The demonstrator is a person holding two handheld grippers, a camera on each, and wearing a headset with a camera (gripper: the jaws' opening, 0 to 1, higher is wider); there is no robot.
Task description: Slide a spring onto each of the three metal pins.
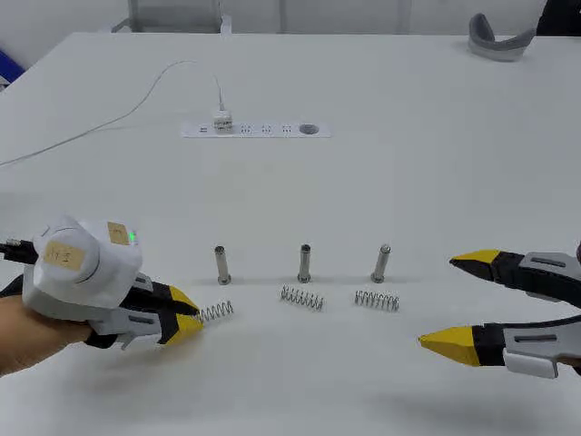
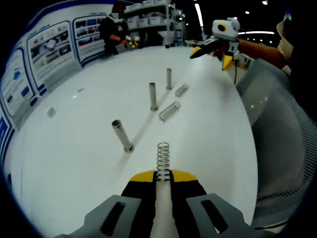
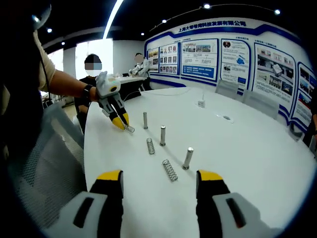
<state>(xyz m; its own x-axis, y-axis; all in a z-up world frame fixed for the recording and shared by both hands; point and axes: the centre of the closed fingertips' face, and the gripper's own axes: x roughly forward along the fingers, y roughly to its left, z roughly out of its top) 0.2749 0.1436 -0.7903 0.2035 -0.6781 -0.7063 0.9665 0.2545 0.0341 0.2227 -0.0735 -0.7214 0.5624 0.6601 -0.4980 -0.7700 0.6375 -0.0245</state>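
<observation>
White tabletop (image 1: 363, 82) carries three upright steel pins (image 1: 304, 263) in a row; left gripper (image 1: 192, 320) is clamped on one end of a thin coil spring (image 1: 216, 312) near the leftmost pin (image 1: 221, 265), right gripper (image 1: 436, 302) gapes wide, empty. Judgement: raise the spring's free end over that pin's top, align bore, lower straight. Left gripper view confirms the pinch on the coil, which head view leaves unclear.

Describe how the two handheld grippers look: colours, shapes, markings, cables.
Both grippers have black jaws ending in pointed yellow tips, with grey slotted plates further back. The left gripper has a rounded white body with two tan stickers, a small green light and a black cable at its rear. The right gripper shows the same black, yellow and grey scheme.
</observation>
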